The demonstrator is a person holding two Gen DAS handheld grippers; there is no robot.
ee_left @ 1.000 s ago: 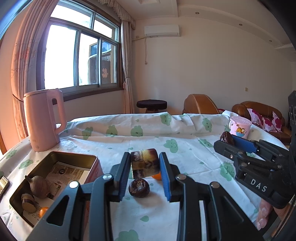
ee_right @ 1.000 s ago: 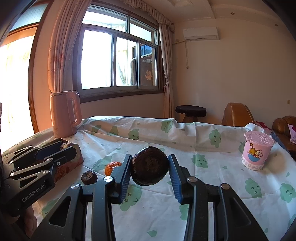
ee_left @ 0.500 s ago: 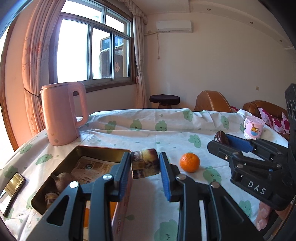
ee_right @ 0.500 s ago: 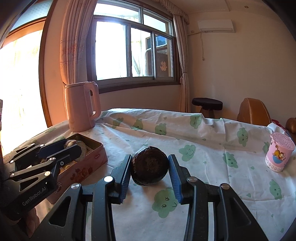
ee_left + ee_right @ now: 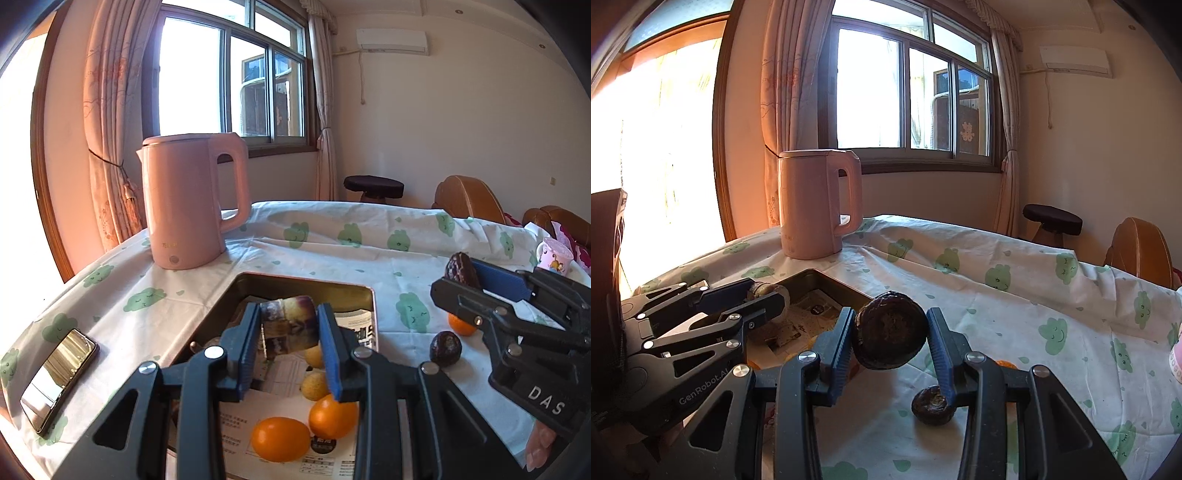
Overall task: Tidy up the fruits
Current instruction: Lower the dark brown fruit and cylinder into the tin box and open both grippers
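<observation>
My left gripper [image 5: 289, 345] is shut on a short cut fruit piece [image 5: 289, 325] with a yellow and purple face, held over the open metal tin [image 5: 303, 286]. The tin is lined with printed paper and holds two oranges [image 5: 280, 439] and small yellow fruits [image 5: 314, 386]. My right gripper [image 5: 890, 341] is shut on a dark round wrinkled fruit [image 5: 891, 340], held above the cloth just right of the tin [image 5: 827, 282]. A small dark fruit [image 5: 445, 348] and an orange [image 5: 461, 326] lie on the cloth to the tin's right.
A pink kettle [image 5: 192, 201] stands behind the tin. A phone [image 5: 59, 378] lies at the left table edge. A pink cup [image 5: 554, 254] stands far right. Chairs and a stool [image 5: 373, 186] stand beyond the table.
Both grippers have moved left toward the tin. My left gripper now holds its piece over the tin's inside; my right gripper has come close beside it with the dark fruit.
</observation>
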